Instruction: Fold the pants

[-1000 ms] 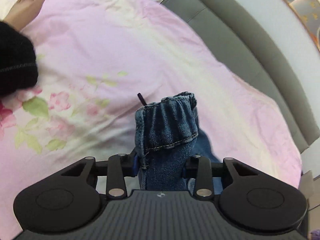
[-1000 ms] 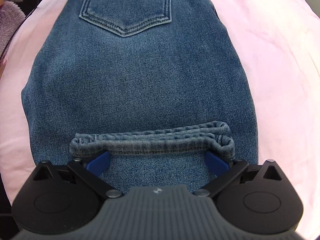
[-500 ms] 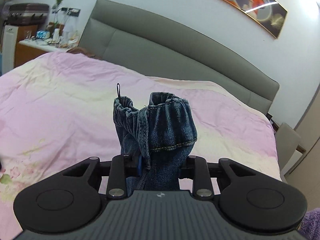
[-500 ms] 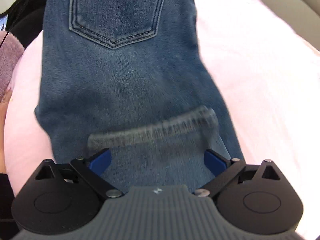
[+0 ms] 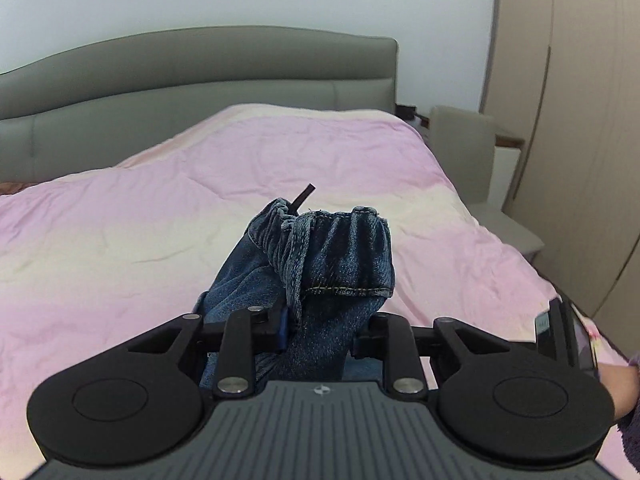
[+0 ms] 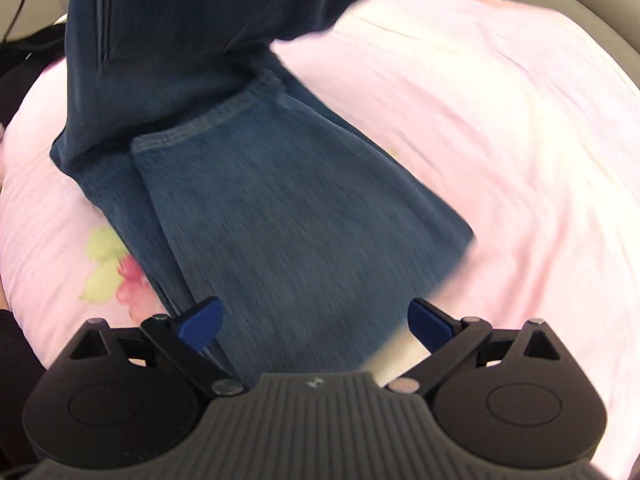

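1. The left gripper (image 5: 320, 330) is clamped on the bunched waistband (image 5: 332, 248) of the blue jeans (image 6: 296, 216) and holds it up above the pink bedcover (image 5: 120, 240), with a short black loop (image 5: 303, 197) sticking out at the top.
2. The right gripper (image 6: 316, 320) has its 2 blue fingers (image 6: 200, 318) wide apart and grips nothing; it hovers over the leg part of the jeans.
3. From the right wrist view, this leg part lies flat on the bedcover, with 1 stitched hem edge (image 6: 208, 120) across it, so I think the legs are already doubled over. The upper part hangs dark and blurred above it.
4. My judgement: the task is about in the middle. The legs look laid together and folded 1 time, but the waist half is in the air, not yet laid down.
5. What is left, I think: bring the waistband over onto the flat part, release it, and smooth the pile.
6. Behind the bed stand a grey headboard (image 5: 200, 68) and a wardrobe (image 5: 568, 120).
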Demonstrator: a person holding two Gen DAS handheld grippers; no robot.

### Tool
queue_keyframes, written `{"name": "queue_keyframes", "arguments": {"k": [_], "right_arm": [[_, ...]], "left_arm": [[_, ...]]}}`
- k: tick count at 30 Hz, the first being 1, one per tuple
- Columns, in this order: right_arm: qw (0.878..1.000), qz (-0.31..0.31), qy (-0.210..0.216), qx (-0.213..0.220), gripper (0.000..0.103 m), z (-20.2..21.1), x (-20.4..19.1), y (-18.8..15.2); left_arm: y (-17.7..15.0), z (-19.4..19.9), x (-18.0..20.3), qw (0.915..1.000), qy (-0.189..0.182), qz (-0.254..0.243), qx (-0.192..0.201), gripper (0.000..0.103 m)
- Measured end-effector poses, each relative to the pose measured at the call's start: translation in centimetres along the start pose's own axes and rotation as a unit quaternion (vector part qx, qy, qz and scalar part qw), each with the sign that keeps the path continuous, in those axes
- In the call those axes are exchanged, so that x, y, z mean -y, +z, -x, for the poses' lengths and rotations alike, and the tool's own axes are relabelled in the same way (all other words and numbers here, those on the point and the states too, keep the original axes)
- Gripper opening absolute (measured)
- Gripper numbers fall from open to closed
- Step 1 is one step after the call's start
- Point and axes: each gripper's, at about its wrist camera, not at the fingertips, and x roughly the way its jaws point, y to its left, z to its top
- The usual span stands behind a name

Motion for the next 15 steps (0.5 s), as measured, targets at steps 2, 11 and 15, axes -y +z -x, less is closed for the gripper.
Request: {"name": "queue_keyframes", "arguments": {"k": [2,11,15], "right_arm": [[1.000,-0.025,0.006,0.004,0.095,0.5,0.9,-1.1],[0.998,-0.063,0.009,-0.010,0.095,0.6,1.9,-4.1],[0.997,-0.067,-0.003,-0.025,0.095,0.6,1.9,-4.6]], "left_arm": [[-1.2,-2.5,3.4,0.9993,-0.010,-0.026,-0.026,0.029],[-6.9,-10.7,8.0,0.9861,-0.054,-0.066,-0.143,0.031],[-7.5,-11.7,8.2,0.9817,-0.070,-0.085,-0.155,0.038]]}}
